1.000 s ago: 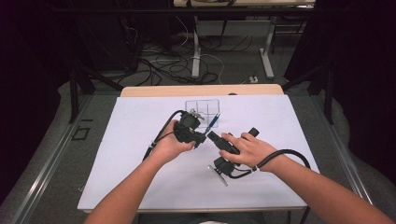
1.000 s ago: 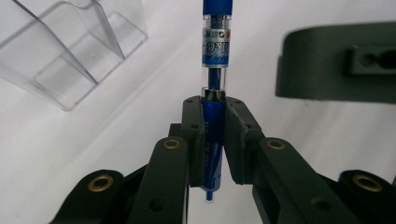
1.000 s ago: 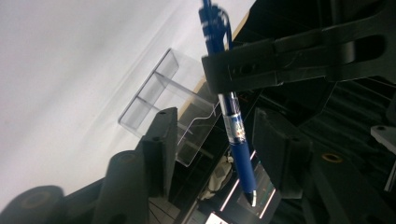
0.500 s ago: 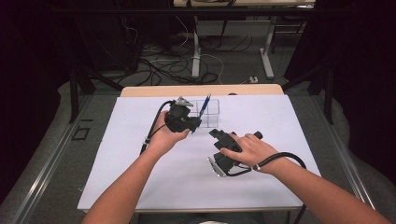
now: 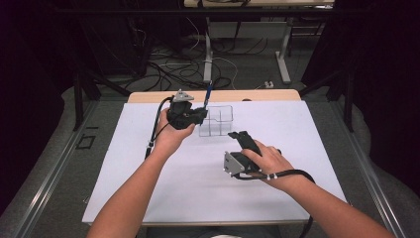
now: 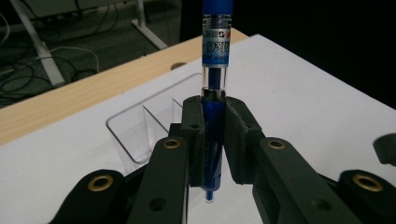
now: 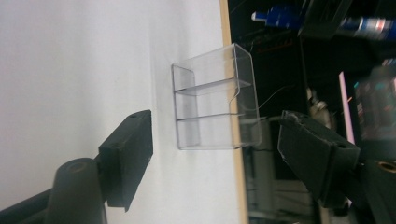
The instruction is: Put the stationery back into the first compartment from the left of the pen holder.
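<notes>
A blue pen (image 6: 215, 60) stands upright between the jaws of my left gripper (image 6: 215, 135), which is shut on its lower barrel. In the high view the left gripper (image 5: 200, 115) hovers with the pen (image 5: 209, 94) just left of a clear plastic holder (image 5: 218, 121) that has several compartments. My right gripper (image 5: 236, 136) lies low over the white mat in front of the holder, turned on its side. Its jaws have just been opening and nothing is between them. From the right gripper (image 7: 219, 154), the holder (image 7: 212, 102) is straight ahead.
A white mat (image 5: 148, 188) covers the wooden table (image 5: 148, 96), whose far edge runs just behind the holder. Cables trail from both grippers across the mat. Beyond the table are dark floor, loose cables and desk legs.
The left gripper has carried the pen up and away toward the far side, ending beside the holder. The right gripper's jaws have spread wider and its hand has stayed nearly in place.
</notes>
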Available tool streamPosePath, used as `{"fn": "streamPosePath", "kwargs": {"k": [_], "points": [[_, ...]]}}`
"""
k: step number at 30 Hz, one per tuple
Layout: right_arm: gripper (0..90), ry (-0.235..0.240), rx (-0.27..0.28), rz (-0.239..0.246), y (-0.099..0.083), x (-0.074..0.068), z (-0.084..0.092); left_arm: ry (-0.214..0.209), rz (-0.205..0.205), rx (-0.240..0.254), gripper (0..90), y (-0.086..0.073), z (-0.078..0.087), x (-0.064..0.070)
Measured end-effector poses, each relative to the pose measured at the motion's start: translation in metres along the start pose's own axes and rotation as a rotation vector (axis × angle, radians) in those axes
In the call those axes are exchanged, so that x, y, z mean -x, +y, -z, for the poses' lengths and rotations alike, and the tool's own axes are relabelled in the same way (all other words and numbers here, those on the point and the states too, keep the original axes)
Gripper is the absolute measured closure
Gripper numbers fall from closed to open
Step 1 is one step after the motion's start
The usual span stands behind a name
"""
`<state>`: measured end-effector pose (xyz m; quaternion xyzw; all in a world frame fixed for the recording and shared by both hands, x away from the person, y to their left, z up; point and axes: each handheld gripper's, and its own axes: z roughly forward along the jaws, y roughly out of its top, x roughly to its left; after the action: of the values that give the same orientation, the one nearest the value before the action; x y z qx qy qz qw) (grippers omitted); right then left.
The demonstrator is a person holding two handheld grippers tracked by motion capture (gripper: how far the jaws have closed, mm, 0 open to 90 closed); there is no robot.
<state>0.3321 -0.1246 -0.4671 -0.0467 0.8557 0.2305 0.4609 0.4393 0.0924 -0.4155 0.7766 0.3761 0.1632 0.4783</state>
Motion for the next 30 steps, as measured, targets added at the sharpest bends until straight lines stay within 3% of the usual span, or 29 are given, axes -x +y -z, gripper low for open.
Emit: {"fn": "streamPosePath", "kwargs": {"k": [2,4,6,7,10,22,27,30], "points": [[22.7,0.008,0.008,-0.096,-0.005,0.001,-0.001,0.006,0.015,0.019,79.4,0.001,-0.002,-0.005],[20.3,0.04,-0.023,-0.237,-0.008,0.002,0.001,0.018,0.019,0.037,79.3,0.002,-0.005,-0.008],[17.2,0.031,0.024,-0.3,-0.016,0.005,-0.002,0.023,0.018,0.058,79.4,0.003,-0.008,-0.011],[15.8,0.028,0.021,-0.356,-0.019,0.005,-0.002,0.028,0.016,0.075,79.4,0.003,-0.01,-0.012],[15.3,0.031,0.035,-0.447,-0.028,0.008,-0.003,0.038,0.025,0.103,79.4,0.002,-0.015,-0.016],[2.8,0.105,0.046,-0.785,-0.052,0.005,-0.009,0.058,0.029,0.086,79.3,-0.007,-0.049,-0.024],[1.8,0.12,0.046,-0.876,-0.059,0.003,-0.011,0.081,0.014,0.054,79.3,-0.013,-0.062,-0.028],[1.8,0.126,0.05,-0.9,-0.061,0.001,-0.012,0.087,0.021,0.046,79.3,-0.017,-0.067,-0.031]]}}
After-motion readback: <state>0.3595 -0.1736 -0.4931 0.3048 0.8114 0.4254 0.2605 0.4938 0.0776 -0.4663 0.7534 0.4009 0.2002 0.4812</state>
